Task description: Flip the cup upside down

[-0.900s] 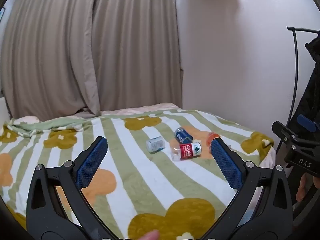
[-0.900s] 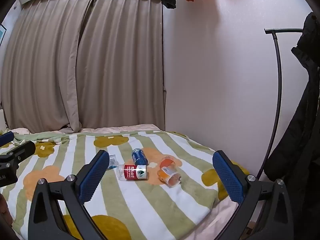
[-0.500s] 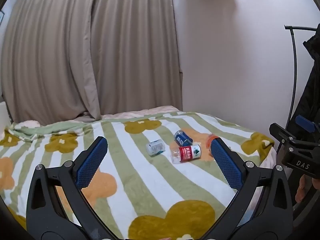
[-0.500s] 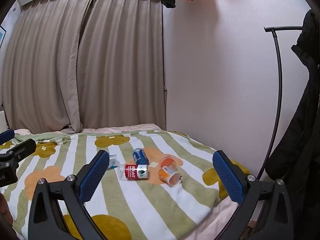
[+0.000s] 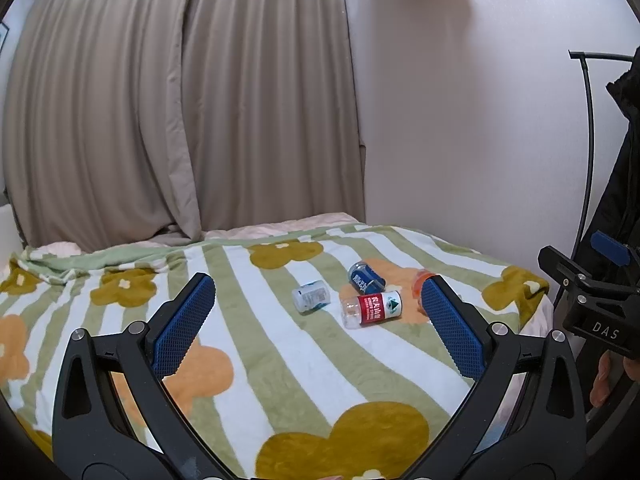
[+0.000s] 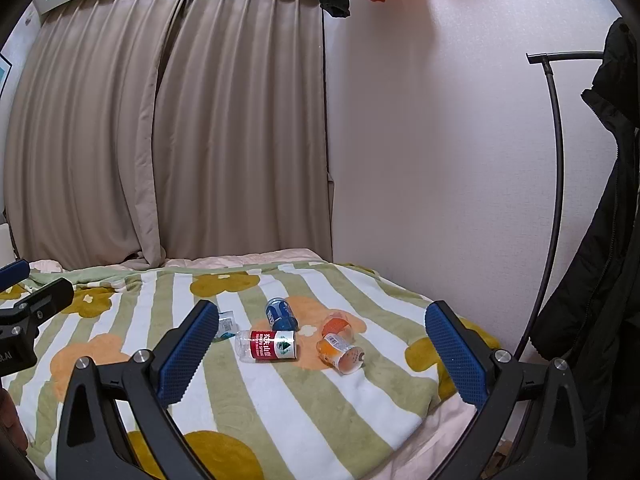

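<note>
A clear cup with orange in it [image 6: 340,345] lies on its side on the flowered blanket [image 6: 280,400], mouth toward me. In the left wrist view only its orange edge [image 5: 418,282] shows behind the right finger. My right gripper [image 6: 320,320] is open and empty, held back from the cup and above the bed. My left gripper [image 5: 318,294] is open and empty, well short of the objects.
A red-labelled bottle [image 6: 267,345], a blue can [image 6: 280,314] and a small white-blue bottle [image 5: 311,297] lie beside the cup. A curtain and wall stand behind the bed. A coat rack [image 6: 556,160] with a dark coat stands at the right.
Both views have shifted slightly; the objects sit a little lower and nearer. Both grippers stay open. Nothing on the bed has moved.
</note>
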The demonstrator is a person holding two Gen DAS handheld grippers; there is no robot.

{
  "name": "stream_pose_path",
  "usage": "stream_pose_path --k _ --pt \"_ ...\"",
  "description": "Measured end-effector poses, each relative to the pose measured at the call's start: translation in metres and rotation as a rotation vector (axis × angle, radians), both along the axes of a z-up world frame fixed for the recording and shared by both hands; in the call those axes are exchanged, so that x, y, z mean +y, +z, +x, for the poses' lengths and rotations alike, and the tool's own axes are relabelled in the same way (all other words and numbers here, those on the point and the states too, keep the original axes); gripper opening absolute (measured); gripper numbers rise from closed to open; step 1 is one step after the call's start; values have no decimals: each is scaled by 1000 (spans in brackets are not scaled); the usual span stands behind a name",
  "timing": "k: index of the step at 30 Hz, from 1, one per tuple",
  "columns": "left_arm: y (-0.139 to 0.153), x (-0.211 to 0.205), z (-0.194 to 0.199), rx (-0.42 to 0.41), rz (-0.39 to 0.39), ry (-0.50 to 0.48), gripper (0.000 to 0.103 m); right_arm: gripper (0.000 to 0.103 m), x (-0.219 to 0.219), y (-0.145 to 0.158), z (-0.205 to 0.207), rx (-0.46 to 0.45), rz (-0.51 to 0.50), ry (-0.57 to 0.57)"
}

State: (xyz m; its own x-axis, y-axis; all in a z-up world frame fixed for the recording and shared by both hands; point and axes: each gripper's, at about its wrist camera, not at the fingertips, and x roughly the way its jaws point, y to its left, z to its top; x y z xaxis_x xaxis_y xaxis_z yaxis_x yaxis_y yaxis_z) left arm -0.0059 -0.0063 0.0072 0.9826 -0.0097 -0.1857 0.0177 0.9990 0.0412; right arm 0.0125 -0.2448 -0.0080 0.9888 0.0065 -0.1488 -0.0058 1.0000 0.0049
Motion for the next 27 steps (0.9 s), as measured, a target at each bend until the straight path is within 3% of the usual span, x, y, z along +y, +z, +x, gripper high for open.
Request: stream_pose_path --k 27 --pt "0 -3 -3 0 17 6 103 103 -1 -2 0 4 6 1"
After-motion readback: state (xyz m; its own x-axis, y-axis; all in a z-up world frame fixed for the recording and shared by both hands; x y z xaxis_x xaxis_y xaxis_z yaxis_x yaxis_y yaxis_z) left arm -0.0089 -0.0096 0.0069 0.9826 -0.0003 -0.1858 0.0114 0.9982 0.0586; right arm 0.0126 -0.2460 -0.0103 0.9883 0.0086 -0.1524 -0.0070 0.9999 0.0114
